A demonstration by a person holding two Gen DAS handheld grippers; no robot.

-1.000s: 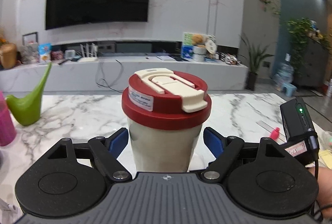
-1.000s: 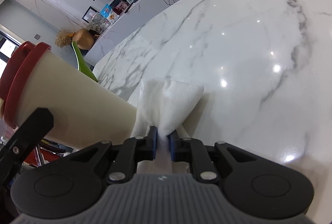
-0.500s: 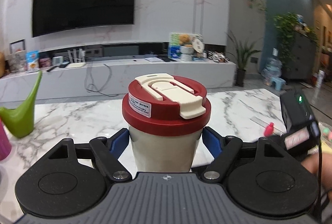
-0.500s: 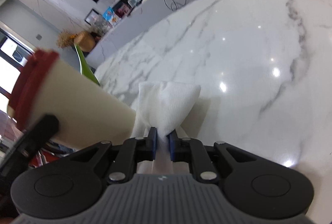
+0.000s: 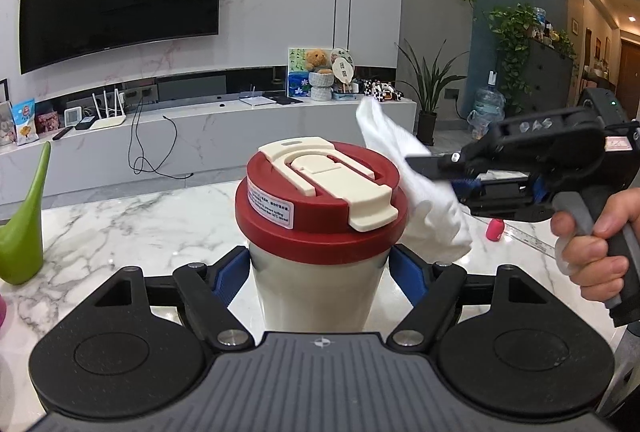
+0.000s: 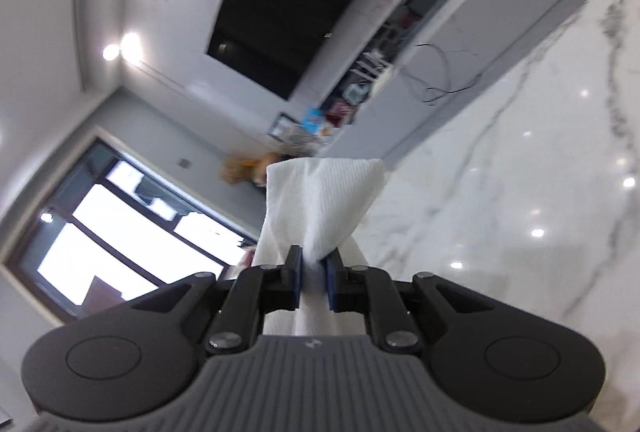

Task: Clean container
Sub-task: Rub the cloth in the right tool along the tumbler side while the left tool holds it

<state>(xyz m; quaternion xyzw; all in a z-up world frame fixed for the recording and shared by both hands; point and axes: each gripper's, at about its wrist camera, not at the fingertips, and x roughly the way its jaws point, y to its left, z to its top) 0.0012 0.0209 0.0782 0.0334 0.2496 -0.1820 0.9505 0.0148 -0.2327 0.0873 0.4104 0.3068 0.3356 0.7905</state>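
Both tools are set: cream tumbler with red lid is pinched by left gripper, folded white paper towel clamped beside the lid in right gripper; wiping looks barely started.

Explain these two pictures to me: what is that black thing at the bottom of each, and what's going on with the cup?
There is no robot here. A person holds a hand tool in each hand, each with two jaws and a wide-angle camera looking forward along them. The black shape at the bottom of each picture is that tool's own body.

The left tool's view shows the left gripper clasping a cream cup with a red lid, above a marble table. A green watering can stands at the left. On the right, a hand holds the right gripper.

The right tool's view, tilted, shows its jaws shut on a white paper towel, apparently for wiping the cup.
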